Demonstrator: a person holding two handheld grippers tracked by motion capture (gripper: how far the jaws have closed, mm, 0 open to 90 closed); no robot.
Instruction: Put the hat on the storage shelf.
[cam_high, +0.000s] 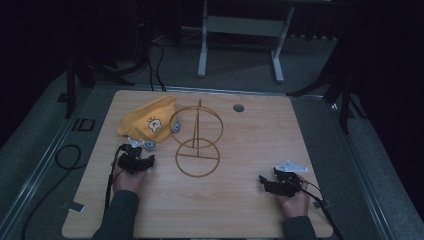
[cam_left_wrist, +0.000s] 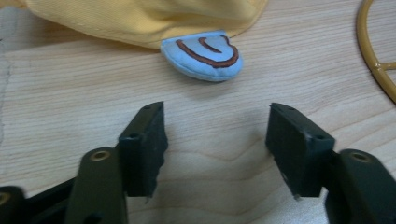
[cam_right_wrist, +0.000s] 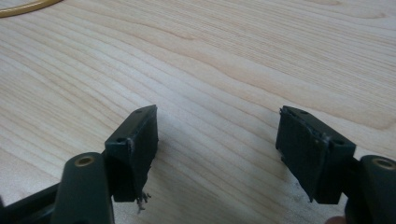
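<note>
A yellow cloth hat (cam_high: 147, 120) with a small cartoon print lies at the table's back left, with pale blue ear flaps (cam_high: 149, 145) at its near edge. One blue flap (cam_left_wrist: 203, 55) with brown stitched lines lies just ahead of my left gripper (cam_left_wrist: 217, 135), under the yellow cloth (cam_left_wrist: 140, 18). My left gripper (cam_high: 136, 159) stands open just in front of the hat, nothing between its jaws. A gold wire stand (cam_high: 197, 137) made of two rings and an upright post sits mid-table. My right gripper (cam_high: 272, 184) rests open on bare wood at the front right, its jaws (cam_right_wrist: 217, 140) empty.
The wooden table (cam_high: 240, 210) has a round grommet (cam_high: 238, 108) near its back edge. Cables trail off the left side over grey floor (cam_high: 67, 155). A white desk frame (cam_high: 240, 30) stands beyond the table. An arc of the gold ring (cam_left_wrist: 373, 51) shows at the right of the left gripper view.
</note>
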